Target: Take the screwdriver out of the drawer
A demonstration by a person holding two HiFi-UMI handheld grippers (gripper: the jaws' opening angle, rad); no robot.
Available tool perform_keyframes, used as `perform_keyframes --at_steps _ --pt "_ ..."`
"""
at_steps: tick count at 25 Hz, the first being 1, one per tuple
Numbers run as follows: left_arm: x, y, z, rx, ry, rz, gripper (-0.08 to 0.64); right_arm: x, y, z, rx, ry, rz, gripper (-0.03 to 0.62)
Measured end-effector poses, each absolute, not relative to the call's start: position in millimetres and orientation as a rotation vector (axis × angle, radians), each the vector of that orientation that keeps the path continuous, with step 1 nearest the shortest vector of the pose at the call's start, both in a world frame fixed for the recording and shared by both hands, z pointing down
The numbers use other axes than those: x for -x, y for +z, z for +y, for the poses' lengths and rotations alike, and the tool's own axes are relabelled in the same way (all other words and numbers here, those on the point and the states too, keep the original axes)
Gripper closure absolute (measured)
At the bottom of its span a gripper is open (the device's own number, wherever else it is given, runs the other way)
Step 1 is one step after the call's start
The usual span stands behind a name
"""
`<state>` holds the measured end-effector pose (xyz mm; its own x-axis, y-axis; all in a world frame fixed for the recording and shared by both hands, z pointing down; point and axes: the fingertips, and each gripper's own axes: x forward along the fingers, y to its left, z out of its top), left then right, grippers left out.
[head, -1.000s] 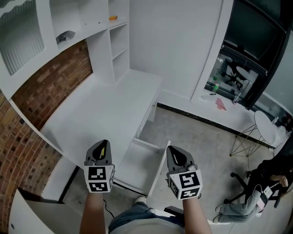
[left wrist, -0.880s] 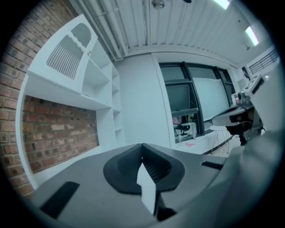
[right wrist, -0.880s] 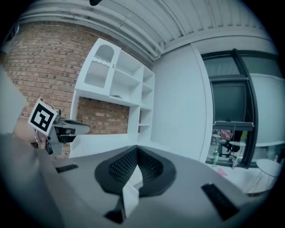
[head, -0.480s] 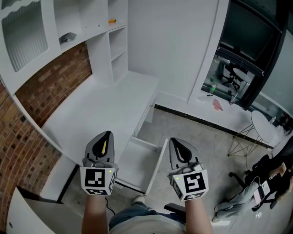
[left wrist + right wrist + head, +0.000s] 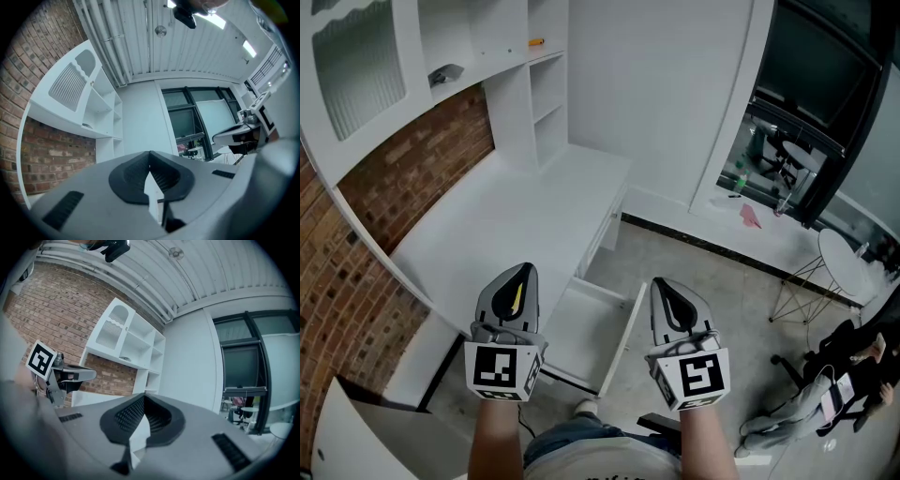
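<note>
An open white drawer [image 5: 627,330] juts out of the white desk [image 5: 511,220], and the part I can see holds nothing. No screwdriver shows in it. My left gripper [image 5: 523,270] hovers over the drawer's left edge and the desk front, jaws shut, with a yellow streak on its top that I cannot identify. In the left gripper view the left gripper [image 5: 150,155] has its pads together with nothing between them. My right gripper [image 5: 662,284] hangs over the drawer's right wall. The right gripper [image 5: 144,397] is shut too and empty there.
White shelves [image 5: 546,94] stand at the desk's back against a brick wall [image 5: 412,159]; a small orange object [image 5: 535,42] lies on an upper shelf. Right of the drawer is grey floor [image 5: 712,291], with a wire-legged table [image 5: 844,258] and an office chair farther right.
Both grippers have come up toward the camera and slightly forward over the drawer's front. The drawer stays open as before.
</note>
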<state>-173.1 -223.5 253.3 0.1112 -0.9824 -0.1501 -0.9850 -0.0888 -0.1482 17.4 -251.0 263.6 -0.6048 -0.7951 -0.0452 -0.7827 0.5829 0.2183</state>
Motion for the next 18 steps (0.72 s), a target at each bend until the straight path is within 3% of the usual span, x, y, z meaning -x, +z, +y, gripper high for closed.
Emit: perform_keyframes --at_steps 18 --pt "164.2 238.3 -230.4 2.168 0.061 1.926 0.548 -21.4 260.0 -260.2 -1.352 -0.350 -2.746 0.584"
